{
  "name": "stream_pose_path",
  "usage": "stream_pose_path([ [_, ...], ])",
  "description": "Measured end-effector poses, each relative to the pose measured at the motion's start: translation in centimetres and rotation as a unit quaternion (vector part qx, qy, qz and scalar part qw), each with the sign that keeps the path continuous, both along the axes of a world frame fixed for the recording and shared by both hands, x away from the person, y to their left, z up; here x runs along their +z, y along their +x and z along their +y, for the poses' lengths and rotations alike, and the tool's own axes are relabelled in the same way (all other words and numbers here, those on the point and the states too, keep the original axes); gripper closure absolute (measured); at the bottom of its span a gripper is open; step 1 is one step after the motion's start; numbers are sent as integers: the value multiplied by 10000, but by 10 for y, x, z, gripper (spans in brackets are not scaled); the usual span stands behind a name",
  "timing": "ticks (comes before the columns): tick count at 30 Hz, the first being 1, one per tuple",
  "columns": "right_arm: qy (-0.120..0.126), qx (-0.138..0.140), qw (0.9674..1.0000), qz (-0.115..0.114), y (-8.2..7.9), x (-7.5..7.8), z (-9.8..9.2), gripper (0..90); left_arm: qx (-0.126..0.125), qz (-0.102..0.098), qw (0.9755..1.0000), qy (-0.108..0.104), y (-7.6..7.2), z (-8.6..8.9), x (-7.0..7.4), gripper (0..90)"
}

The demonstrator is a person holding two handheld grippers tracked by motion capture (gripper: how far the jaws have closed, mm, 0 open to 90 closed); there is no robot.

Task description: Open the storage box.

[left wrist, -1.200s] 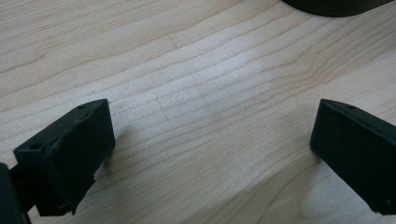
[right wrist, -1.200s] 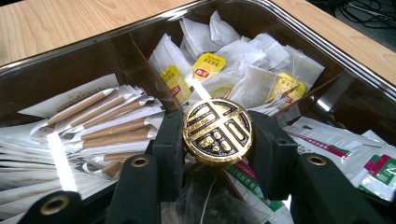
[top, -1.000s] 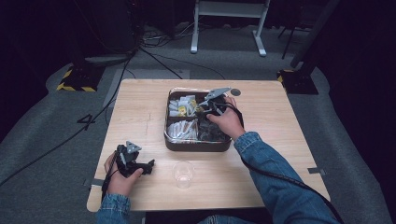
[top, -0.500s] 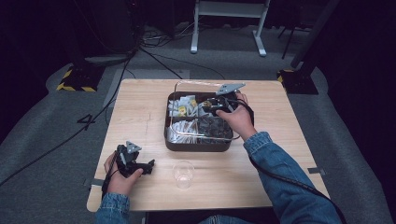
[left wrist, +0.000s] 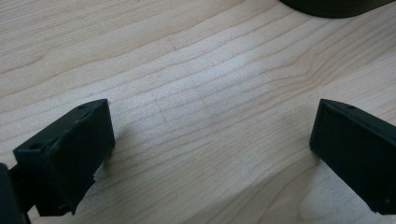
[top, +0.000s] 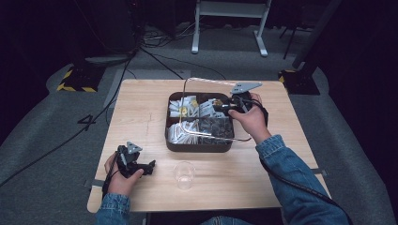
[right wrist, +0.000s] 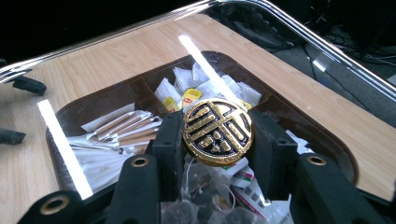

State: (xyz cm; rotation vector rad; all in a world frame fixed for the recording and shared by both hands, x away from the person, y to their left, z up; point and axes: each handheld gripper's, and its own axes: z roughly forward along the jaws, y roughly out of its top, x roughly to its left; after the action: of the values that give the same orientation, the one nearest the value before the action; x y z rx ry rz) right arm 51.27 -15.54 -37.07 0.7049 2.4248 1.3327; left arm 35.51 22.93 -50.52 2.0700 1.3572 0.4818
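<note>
Right claw (right wrist: pixel 217 135): jaws part-closed on the gold-and-black round knob (right wrist: pixel 217 131) of a clear lid (top: pixel 187 101), one pad on each side of the knob's rim.
Lid: hangs from the claw, tilted, with its chrome edge (right wrist: pixel 299 32) running past the far side of the claw.
Compartment box (top: pixel 199 146): directly below the claw on the table (top: pixel 141 108); sachets (right wrist: pixel 187 93) and paper-wrapped sticks (right wrist: pixel 126 126) lie ahead of and under the knob.
Left claw (left wrist: pixel 210 154): jaws wide apart with nothing between them, resting low over bare table; in the high view (top: pixel 141 167) it lies well to the near left of the box.
Clear cup (top: pixel 184 174): just beside the left claw, between it and the box.
Step in hand (judged): lifting the lid clear of the box.
Technique (judged): keep the pads square on the knob's rim, since a round knob may swivel; raise until the low edge clears the box wall before moving sideways.
Risk (judged): a swinging lid could clip the box or the cup.
</note>
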Motion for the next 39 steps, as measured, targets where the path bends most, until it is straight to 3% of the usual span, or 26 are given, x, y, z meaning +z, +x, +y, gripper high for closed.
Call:
stream_pose_path([
  [10, 16, -110, 9999, -36, -14, 10, -37, 590, -1, 1, 10000, 9, 0, 0, 0, 3],
  [16, -41, -144, 9999, 0, -20, 8, -61, 590, -1, 2, 10000, 10, 0, 0, 0, 2],
  [20, -67, -316, 9995, -15, -25, 4, -83, 590, 1, 1, 10000, 12, 0, 0, 0, 2],
  [23, -181, -388, 9989, -211, -34, 1, -105, 590, 2, 0, 10000, 13, 0, 0, 0, 3],
  [26, -229, -422, 9986, -237, -39, -4, -118, 590, 18, -11, 10000, 32, 0, 0, 0, 4],
  [39, -236, -747, 9969, -9, -39, -26, -155, 589, 8, -2, 10000, 12, 0, 0, 0, 3],
])
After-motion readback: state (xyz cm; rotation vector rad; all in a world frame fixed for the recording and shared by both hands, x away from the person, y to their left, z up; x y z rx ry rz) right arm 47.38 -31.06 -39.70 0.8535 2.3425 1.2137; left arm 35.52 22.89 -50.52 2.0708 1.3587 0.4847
